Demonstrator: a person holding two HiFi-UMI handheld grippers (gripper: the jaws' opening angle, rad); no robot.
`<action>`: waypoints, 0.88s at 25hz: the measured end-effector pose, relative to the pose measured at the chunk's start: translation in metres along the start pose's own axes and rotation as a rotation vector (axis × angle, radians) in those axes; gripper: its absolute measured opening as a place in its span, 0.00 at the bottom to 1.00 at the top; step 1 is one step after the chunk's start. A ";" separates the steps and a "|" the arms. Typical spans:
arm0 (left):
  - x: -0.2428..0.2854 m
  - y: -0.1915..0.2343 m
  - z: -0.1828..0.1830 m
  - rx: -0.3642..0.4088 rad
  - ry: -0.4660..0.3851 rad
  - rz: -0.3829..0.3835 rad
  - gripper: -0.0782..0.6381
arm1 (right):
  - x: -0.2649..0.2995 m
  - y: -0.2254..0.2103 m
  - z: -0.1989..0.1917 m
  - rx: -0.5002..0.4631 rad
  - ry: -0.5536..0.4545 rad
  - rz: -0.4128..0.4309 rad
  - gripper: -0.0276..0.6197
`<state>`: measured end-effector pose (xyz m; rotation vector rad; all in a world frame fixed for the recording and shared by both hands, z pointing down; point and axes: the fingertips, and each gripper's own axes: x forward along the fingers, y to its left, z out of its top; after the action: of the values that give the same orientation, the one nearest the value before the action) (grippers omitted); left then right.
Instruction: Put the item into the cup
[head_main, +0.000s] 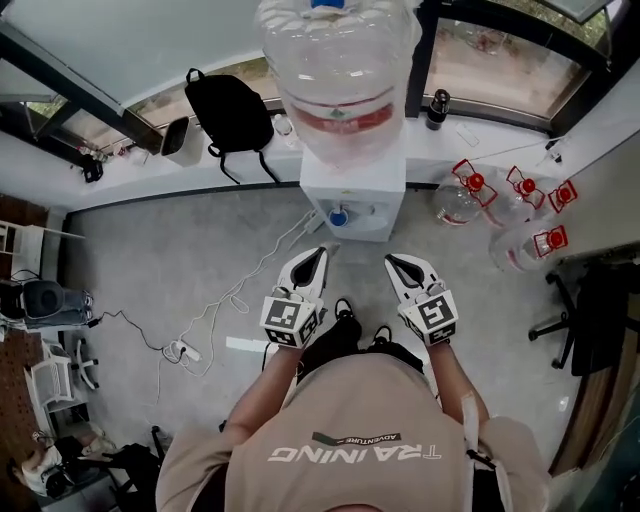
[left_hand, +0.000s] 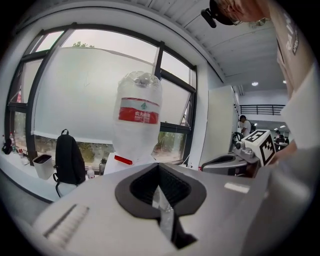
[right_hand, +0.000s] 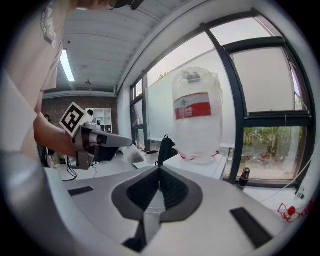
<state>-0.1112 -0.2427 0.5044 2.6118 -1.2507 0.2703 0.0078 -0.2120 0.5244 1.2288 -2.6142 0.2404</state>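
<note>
In the head view I hold both grippers side by side over the floor, pointing at a water dispenser. My left gripper is shut on a thin translucent plastic piece. In the left gripper view it shows as a crinkled clear strip between the pads. In the right gripper view the same piece sticks out from the left gripper's tip and looks like a soft disposable cup. My right gripper has its jaws together, and I see nothing sticking out of them. From the left gripper view, the right gripper also looks bare at the tip.
A large water bottle stands upside down on the dispenser. A black backpack leans on the sill at the left. Several empty bottles with red caps lie at the right. White cables and a power strip lie on the floor at the left.
</note>
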 end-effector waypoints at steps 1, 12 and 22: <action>0.004 0.005 0.003 0.005 -0.001 -0.013 0.12 | 0.006 -0.003 0.004 -0.009 0.006 -0.011 0.06; 0.044 0.042 -0.010 -0.001 0.059 -0.117 0.12 | 0.047 -0.028 0.009 0.011 0.030 -0.157 0.06; 0.078 0.045 -0.052 0.010 0.163 -0.108 0.12 | 0.070 -0.063 -0.043 0.057 0.090 -0.135 0.06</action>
<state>-0.1015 -0.3125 0.5799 2.5947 -1.0543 0.4600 0.0194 -0.2920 0.5889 1.3740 -2.4523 0.3394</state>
